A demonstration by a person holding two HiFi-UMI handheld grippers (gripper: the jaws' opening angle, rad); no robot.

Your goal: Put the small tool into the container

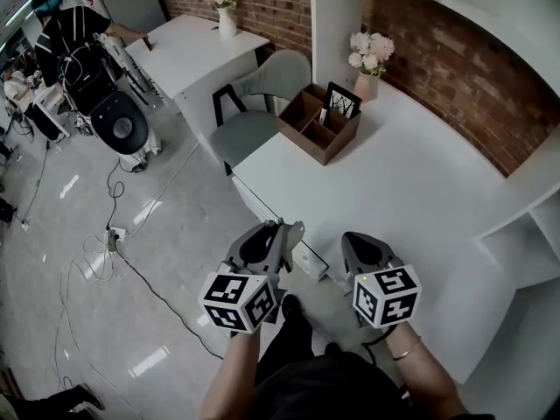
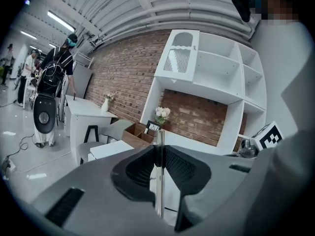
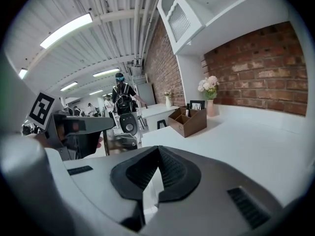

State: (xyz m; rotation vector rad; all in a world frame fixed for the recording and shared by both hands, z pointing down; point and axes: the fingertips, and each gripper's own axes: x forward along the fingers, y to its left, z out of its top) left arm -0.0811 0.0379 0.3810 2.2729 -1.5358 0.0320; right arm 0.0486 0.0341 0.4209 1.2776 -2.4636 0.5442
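A thin metal small tool (image 2: 160,181) stands upright between the pads of my left gripper (image 2: 160,146), which is shut on it. In the head view the left gripper (image 1: 284,232) hovers over the near corner of the white table (image 1: 420,208). My right gripper (image 1: 363,245) is beside it on the right, with its jaws closed and nothing in them; in its own view the right gripper (image 3: 157,150) shows its tips meeting. The brown wooden container (image 1: 319,122) with open compartments sits at the table's far end, well ahead of both grippers, and shows as the container (image 2: 140,133) and the container (image 3: 189,121) in the gripper views.
A pink flower vase (image 1: 368,64) stands just behind the container, against a white shelf unit (image 1: 525,226) and a brick wall. A grey chair (image 1: 262,103) sits left of the table. A second white desk (image 1: 197,51), people and floor cables (image 1: 114,234) lie further left.
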